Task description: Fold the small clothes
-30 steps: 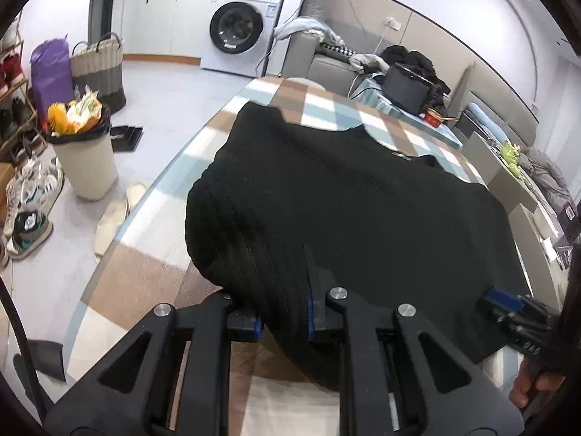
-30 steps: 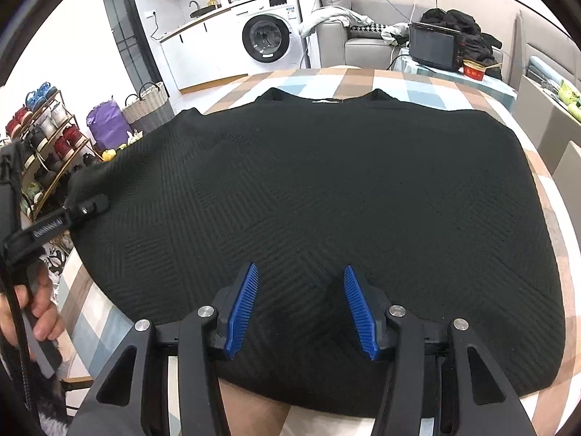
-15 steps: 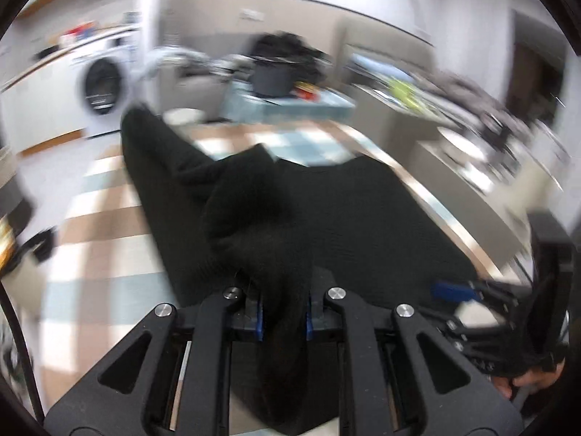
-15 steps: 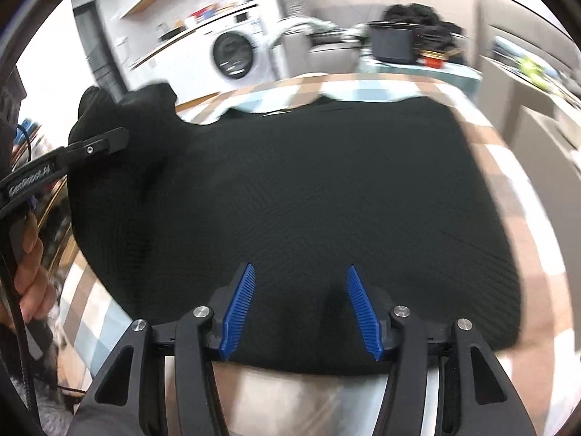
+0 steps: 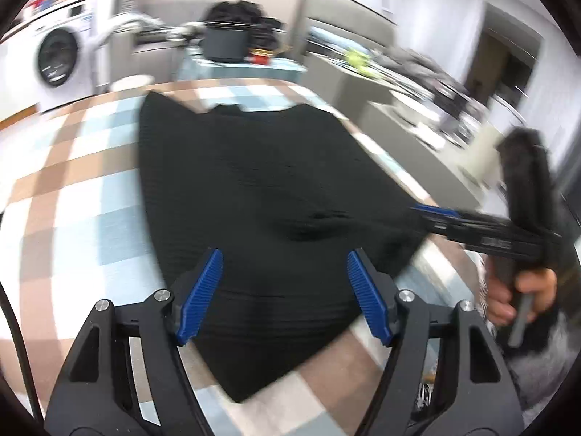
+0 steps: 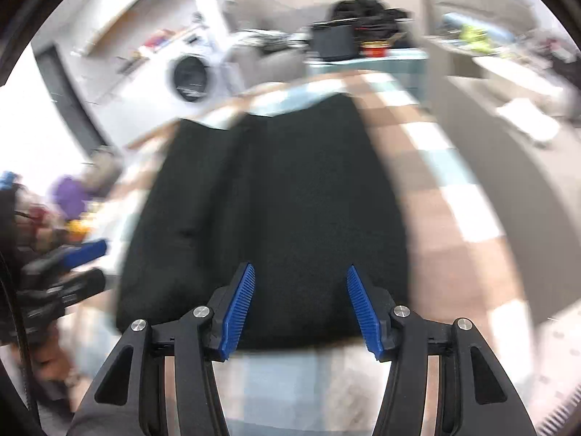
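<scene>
A black knitted sweater (image 5: 261, 189) lies on the checked table, its left side folded over onto the body, so it is narrower. It also shows in the right wrist view (image 6: 276, 196). My left gripper (image 5: 283, 298) is open and empty, just above the sweater's near hem. My right gripper (image 6: 299, 305) is open and empty over the near hem; it also shows from the side in the left wrist view (image 5: 435, 212), at the sweater's right edge. The left gripper appears at the left edge of the right wrist view (image 6: 72, 258). Both views are motion-blurred.
The checked tablecloth (image 5: 72, 189) shows bare squares left of the sweater and to its right (image 6: 454, 196). A washing machine (image 5: 58, 58) stands beyond the table. A cluttered side table with a dark box (image 5: 227, 41) and grey cabinets (image 6: 508, 116) lie behind.
My left gripper carried the sweater's left side over the body, then opened and let it go. The sweater now lies folded narrower. My right gripper stayed open.
</scene>
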A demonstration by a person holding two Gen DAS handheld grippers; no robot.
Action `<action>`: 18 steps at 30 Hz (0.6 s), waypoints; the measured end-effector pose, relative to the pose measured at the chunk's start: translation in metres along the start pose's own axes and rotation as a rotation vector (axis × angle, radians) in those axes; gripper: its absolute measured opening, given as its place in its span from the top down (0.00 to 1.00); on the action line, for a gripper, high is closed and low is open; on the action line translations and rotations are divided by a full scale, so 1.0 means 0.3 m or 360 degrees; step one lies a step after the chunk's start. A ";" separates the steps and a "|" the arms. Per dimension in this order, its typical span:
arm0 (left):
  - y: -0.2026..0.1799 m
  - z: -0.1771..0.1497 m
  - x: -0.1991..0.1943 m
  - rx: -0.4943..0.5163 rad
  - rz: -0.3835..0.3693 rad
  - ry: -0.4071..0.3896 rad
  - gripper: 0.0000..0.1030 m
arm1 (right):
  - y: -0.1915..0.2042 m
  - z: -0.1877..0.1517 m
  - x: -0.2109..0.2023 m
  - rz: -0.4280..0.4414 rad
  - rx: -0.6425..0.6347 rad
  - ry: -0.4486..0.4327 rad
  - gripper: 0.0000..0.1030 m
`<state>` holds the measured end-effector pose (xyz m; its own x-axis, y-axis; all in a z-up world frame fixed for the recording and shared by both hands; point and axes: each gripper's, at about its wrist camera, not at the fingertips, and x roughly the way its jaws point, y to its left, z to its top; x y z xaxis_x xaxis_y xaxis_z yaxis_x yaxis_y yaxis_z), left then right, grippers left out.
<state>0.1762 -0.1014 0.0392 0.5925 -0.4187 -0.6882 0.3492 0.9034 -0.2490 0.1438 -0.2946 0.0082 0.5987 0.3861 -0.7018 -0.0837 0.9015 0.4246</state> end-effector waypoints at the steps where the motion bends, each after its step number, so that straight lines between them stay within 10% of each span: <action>1: 0.028 0.002 0.010 -0.0030 0.0050 0.0021 0.33 | 0.011 0.012 0.007 0.0065 0.0010 0.0001 0.47; 11: 0.058 -0.098 0.085 0.0074 0.0186 0.0174 0.33 | 0.113 0.028 0.219 0.0282 -0.0008 0.0292 0.54; 15: 0.091 -0.105 0.086 0.0014 0.0184 0.0165 0.33 | 0.133 0.024 0.215 0.0298 -0.0082 0.0266 0.88; 18: 0.127 -0.092 0.074 -0.0104 0.0192 0.0101 0.33 | 0.174 0.020 0.125 0.0346 -0.0190 0.0105 0.90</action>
<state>0.1826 -0.0737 -0.0042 0.5794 -0.3017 -0.7572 0.2290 0.9518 -0.2041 0.1666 -0.2344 0.0074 0.5032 0.5819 -0.6389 -0.3006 0.8110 0.5019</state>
